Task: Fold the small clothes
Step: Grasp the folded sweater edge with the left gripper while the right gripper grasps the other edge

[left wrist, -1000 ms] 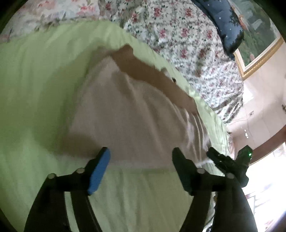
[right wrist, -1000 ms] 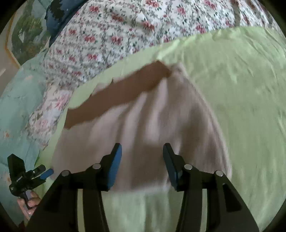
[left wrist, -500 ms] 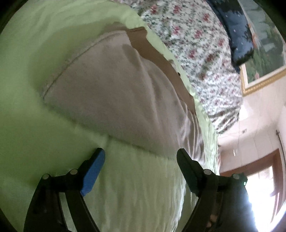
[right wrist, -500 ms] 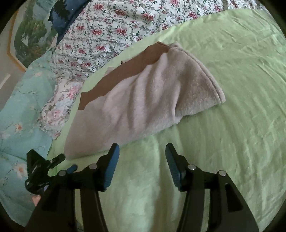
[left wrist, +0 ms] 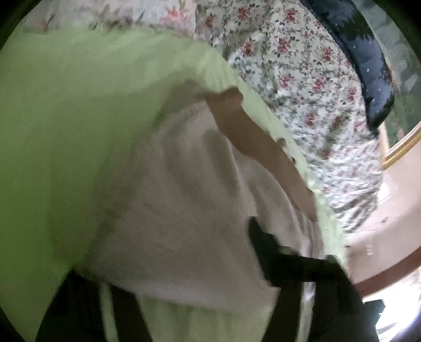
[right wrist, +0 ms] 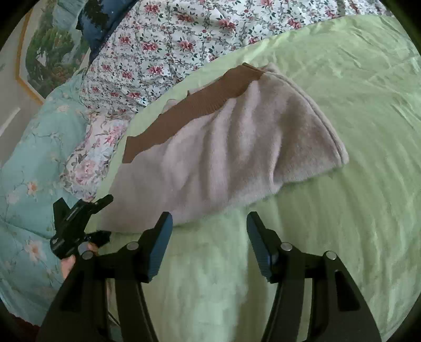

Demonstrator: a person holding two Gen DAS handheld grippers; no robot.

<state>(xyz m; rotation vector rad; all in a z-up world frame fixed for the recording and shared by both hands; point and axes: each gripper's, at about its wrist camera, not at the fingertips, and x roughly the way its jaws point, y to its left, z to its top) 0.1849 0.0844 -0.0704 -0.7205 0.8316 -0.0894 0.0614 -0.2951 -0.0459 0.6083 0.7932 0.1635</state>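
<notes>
A pale pink fleece garment [right wrist: 231, 147] with a brown ribbed band [right wrist: 194, 105] lies folded on the green sheet [right wrist: 355, 92]. My right gripper [right wrist: 209, 231] is open and empty, just short of the garment's near edge. In the blurred left wrist view the garment [left wrist: 184, 210] fills the middle and covers my left gripper's left finger; the right finger [left wrist: 265, 244] lies on top of the cloth. My left gripper [left wrist: 168, 263] also shows in the right wrist view [right wrist: 102, 218] at the garment's left corner. Its jaws stand wide apart around the cloth edge.
A floral quilt [right wrist: 171, 44] and a dark blue pillow [right wrist: 102, 15] lie behind the garment. A turquoise floral blanket [right wrist: 26, 171] lies at the left. A framed picture [right wrist: 47, 47] hangs on the wall. The green sheet spreads to the right.
My left gripper has pushed forward into the garment's edge, so the cloth now lies over one finger. My right gripper has stayed just short of the garment.
</notes>
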